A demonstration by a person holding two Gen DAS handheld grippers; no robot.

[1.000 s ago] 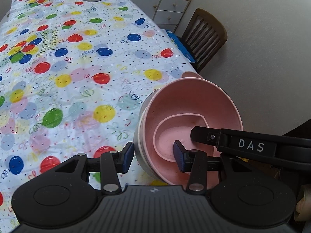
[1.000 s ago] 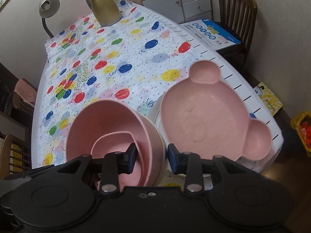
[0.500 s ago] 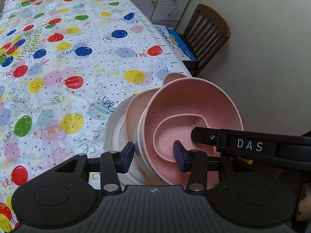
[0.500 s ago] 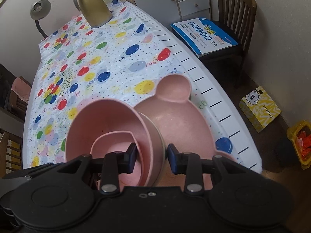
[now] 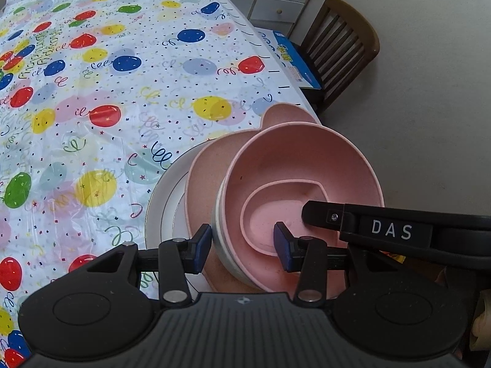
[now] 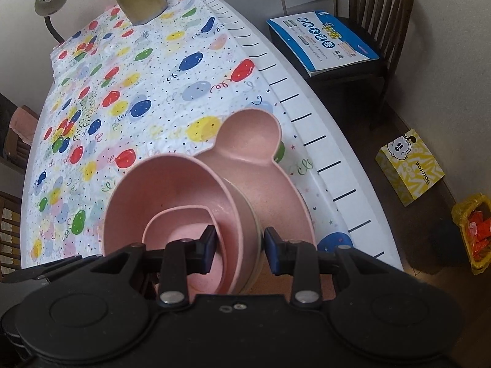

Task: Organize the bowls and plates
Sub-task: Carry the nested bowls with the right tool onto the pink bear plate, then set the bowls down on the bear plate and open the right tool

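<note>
- Left wrist view: my left gripper (image 5: 242, 247) clamps the near rim of the nested pink bowls (image 5: 300, 181), hanging tilted just above the bear-eared plate (image 5: 202, 178) and white plate (image 5: 161, 202).
- Right wrist view: my right gripper (image 6: 240, 250) pinches the bowls' opposite wall; the bear-eared plate lies directly beneath, ear pointing away.

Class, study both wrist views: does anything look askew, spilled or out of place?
Yes: the stacked bowls are tipped steeply on edge above the bear-shaped plate, gripped by the left gripper and right gripper. Nothing looks spilled or damaged.
</note>
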